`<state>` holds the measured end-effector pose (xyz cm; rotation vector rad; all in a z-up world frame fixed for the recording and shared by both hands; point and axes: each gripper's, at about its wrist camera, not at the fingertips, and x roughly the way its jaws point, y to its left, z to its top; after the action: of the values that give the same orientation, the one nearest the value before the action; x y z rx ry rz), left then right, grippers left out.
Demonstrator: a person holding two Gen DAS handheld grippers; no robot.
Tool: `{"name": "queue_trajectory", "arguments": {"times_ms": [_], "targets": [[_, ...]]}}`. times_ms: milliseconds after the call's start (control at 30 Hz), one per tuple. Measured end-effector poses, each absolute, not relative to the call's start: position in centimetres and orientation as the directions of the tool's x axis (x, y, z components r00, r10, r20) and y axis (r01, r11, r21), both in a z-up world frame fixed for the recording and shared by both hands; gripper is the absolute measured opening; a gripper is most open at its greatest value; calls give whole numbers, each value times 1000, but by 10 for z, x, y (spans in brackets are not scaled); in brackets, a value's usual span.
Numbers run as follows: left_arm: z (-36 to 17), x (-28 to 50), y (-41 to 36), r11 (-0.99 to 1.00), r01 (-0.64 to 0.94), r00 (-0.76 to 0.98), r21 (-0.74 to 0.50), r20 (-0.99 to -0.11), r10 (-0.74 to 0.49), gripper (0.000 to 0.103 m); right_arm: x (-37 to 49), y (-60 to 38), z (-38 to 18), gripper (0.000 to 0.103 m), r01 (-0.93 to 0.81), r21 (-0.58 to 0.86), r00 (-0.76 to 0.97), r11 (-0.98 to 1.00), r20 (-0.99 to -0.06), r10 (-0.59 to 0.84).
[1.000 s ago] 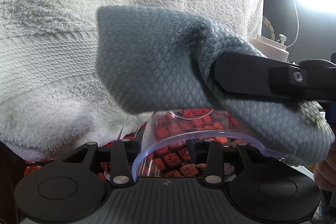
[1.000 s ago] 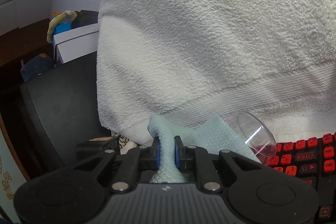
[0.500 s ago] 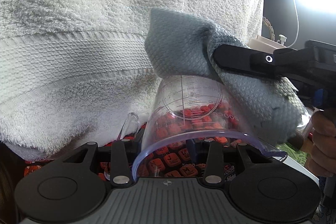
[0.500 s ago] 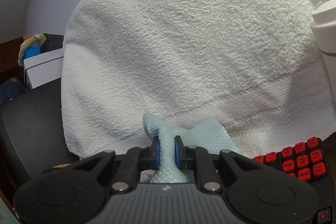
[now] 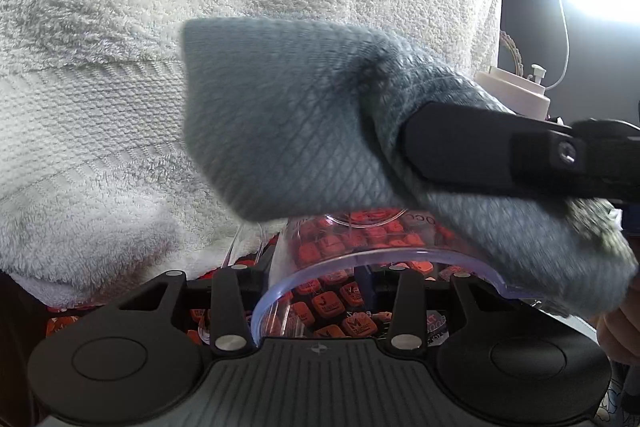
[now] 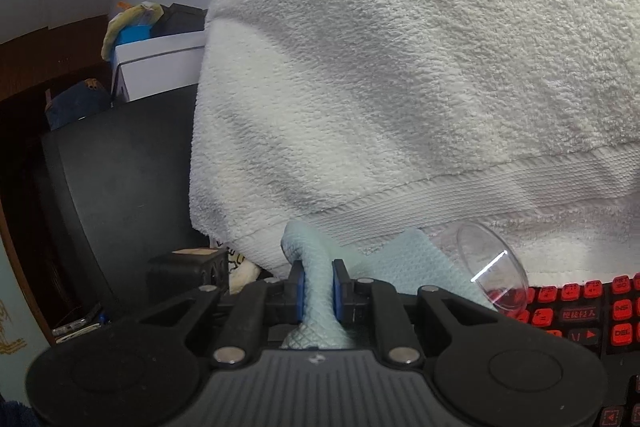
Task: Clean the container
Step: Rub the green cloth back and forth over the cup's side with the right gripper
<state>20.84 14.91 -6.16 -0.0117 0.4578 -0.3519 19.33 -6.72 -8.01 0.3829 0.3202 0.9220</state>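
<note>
The right gripper [image 6: 316, 291] has its jaws clamped on a pale blue cloth [image 6: 404, 263], a fold of it pinched between the blue pads and the rest bunched out ahead. In the left wrist view that same cloth [image 5: 288, 131] drapes over the far end of the clear measuring cup [image 5: 360, 243], with the right gripper's black finger [image 5: 464, 155] pressed against it from the right.

The left gripper [image 5: 316, 287] holds the cup lying on its side, mouth toward the camera, its rim sitting between the jaws; the jaws look closed on the wall of the cup, though the clear plastic makes the contact hard to read. Printed scale marks show on the cup's wall.

Below the cup lies a keyboard with red keys [image 5: 328, 307], seen through the plastic. From the right wrist view the cup's round base [image 6: 492, 267] pokes out past the cloth, above the keyboard [image 6: 576, 311]. A large white towel [image 6: 400, 67] fills the background of both views. A white box [image 6: 160, 63] sits far left.
</note>
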Motion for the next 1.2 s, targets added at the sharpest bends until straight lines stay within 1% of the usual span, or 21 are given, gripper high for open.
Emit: {"name": "queue_trajectory", "arguments": {"times_ms": [67, 267, 367, 500, 600, 733, 833, 1000, 1200], "targets": [[-62, 208, 150, 940, 330, 838, -90, -431, -336, 39, 197, -73, -81, 12, -685, 454, 595, 570, -102, 797], [-61, 207, 152, 939, 331, 837, -92, -431, -337, 39, 213, -94, -84, 13, -579, 526, 688, 623, -95, 720], [-60, 207, 153, 939, 331, 837, -93, -431, -338, 39, 217, -99, -86, 13, -555, 552, 703, 622, -89, 706], [-60, 208, 153, 939, 332, 837, -93, -431, -338, 39, 215, -95, -86, 13, -571, 544, 689, 615, -90, 719], [-60, 208, 152, 939, 332, 837, -95, -431, -339, 39, 208, -85, -85, 13, -617, 523, 648, 588, -87, 757], [-60, 207, 153, 939, 332, 836, -95, -430, -339, 39, 197, -67, -81, 13, -710, 468, 552, 527, -95, 828], [-59, 206, 154, 939, 332, 837, -94, -431, -339, 39, 188, -58, -79, 13, -745, 425, 523, 513, -105, 846], [-59, 205, 155, 939, 331, 837, -88, -431, -336, 39, 188, -62, -79, 13, -728, 418, 554, 543, -108, 825], [-59, 203, 157, 939, 331, 837, -88, -431, -336, 39, 202, -81, -81, 13, -637, 467, 648, 613, -106, 754]]}}
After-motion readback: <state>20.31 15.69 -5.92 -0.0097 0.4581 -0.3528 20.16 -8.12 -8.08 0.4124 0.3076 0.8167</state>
